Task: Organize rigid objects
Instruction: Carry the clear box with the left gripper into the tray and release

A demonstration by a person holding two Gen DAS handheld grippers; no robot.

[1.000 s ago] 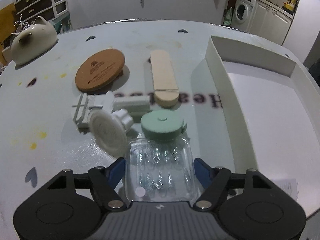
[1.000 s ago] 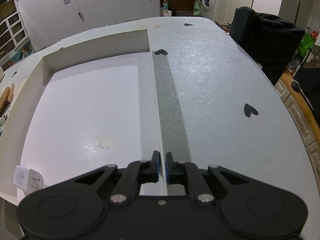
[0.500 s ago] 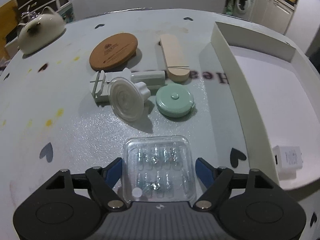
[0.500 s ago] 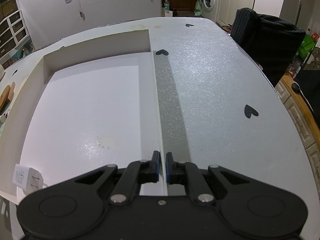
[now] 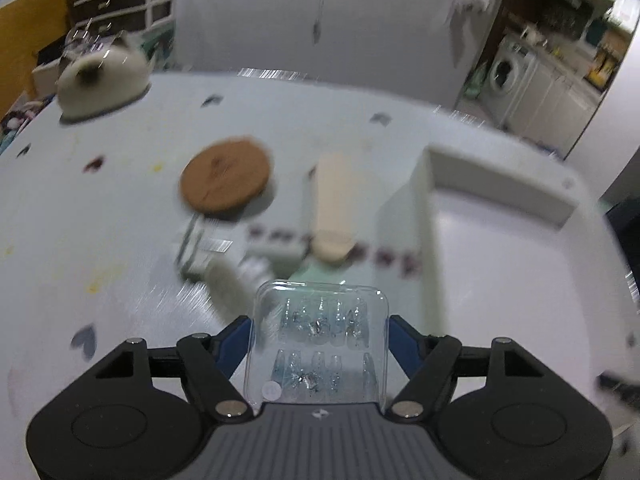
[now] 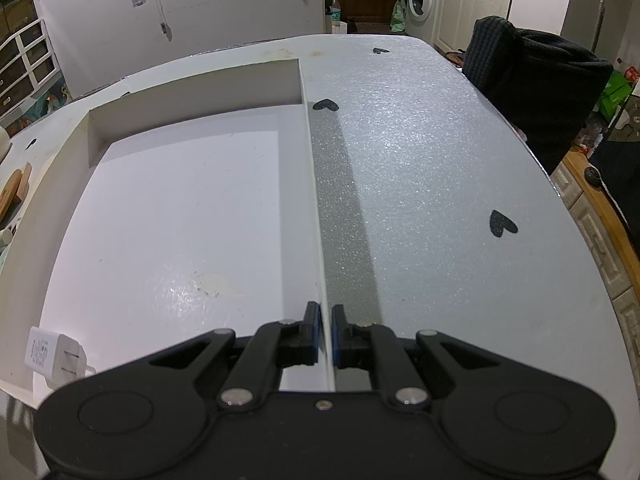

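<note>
My left gripper (image 5: pixel 320 336) is shut on a clear plastic case (image 5: pixel 320 344) of small glittery pieces and holds it above the table. Beyond it lie a round cork coaster (image 5: pixel 224 180), a pale wooden stick (image 5: pixel 334 208), a white disc-shaped part (image 5: pixel 228 288) and a white plastic clip (image 5: pixel 196 248), all blurred. The white tray (image 5: pixel 428 216) is to the right. My right gripper (image 6: pixel 326 324) is shut on the tray's right wall (image 6: pixel 314 184). A white charger plug (image 6: pixel 52 354) lies in the tray's near left corner.
A cream cat-shaped teapot (image 5: pixel 100 76) stands at the table's far left. A dark cloth-covered chair (image 6: pixel 536 92) is beyond the table's right edge. Black heart marks (image 6: pixel 502 224) dot the tabletop.
My left gripper has lifted the clear case and swung right toward the tray; the view is now blurred with motion. The right gripper has stayed on the tray wall.
</note>
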